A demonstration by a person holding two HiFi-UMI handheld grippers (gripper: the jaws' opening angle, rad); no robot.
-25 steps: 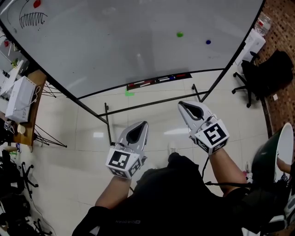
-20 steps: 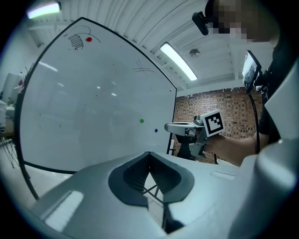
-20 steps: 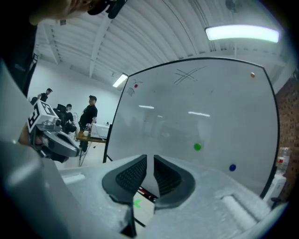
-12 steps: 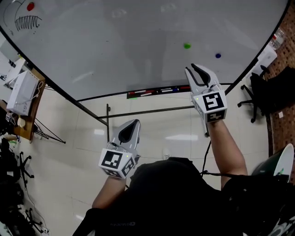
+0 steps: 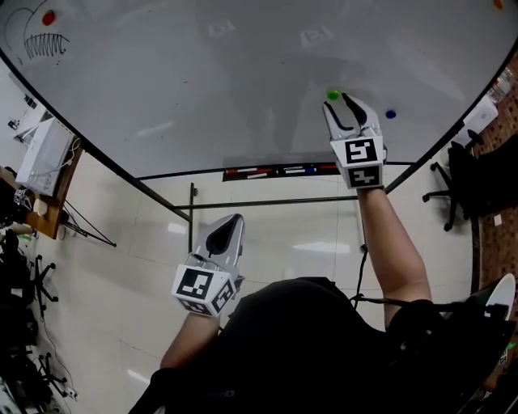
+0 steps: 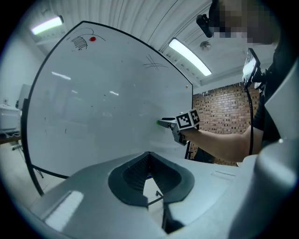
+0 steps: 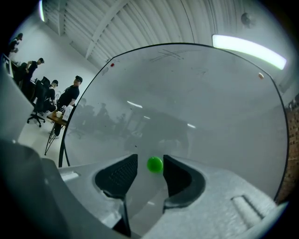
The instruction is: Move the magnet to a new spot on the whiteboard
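Observation:
A small green magnet (image 5: 333,95) sticks to the whiteboard (image 5: 202,81), right of centre. My right gripper (image 5: 350,101) reaches up to the board with its tips at the magnet. In the right gripper view the green magnet (image 7: 154,164) sits between the two jaws of the right gripper (image 7: 150,161). The jaws are opening, with a gap on each side of the magnet. My left gripper (image 5: 233,218) hangs low near my body with nothing in it. In its own view the left gripper (image 6: 149,154) has its tips together.
A blue magnet (image 5: 391,114) sits right of the green one, and a red magnet (image 5: 48,17) beside a scribble at the board's top left. A marker tray (image 5: 275,171) runs along the board's lower edge. A desk (image 5: 48,202) stands left, an office chair (image 5: 477,174) right.
My right gripper has risen from waist height to the whiteboard, ending with its tips at the green magnet. The left gripper has stayed low.

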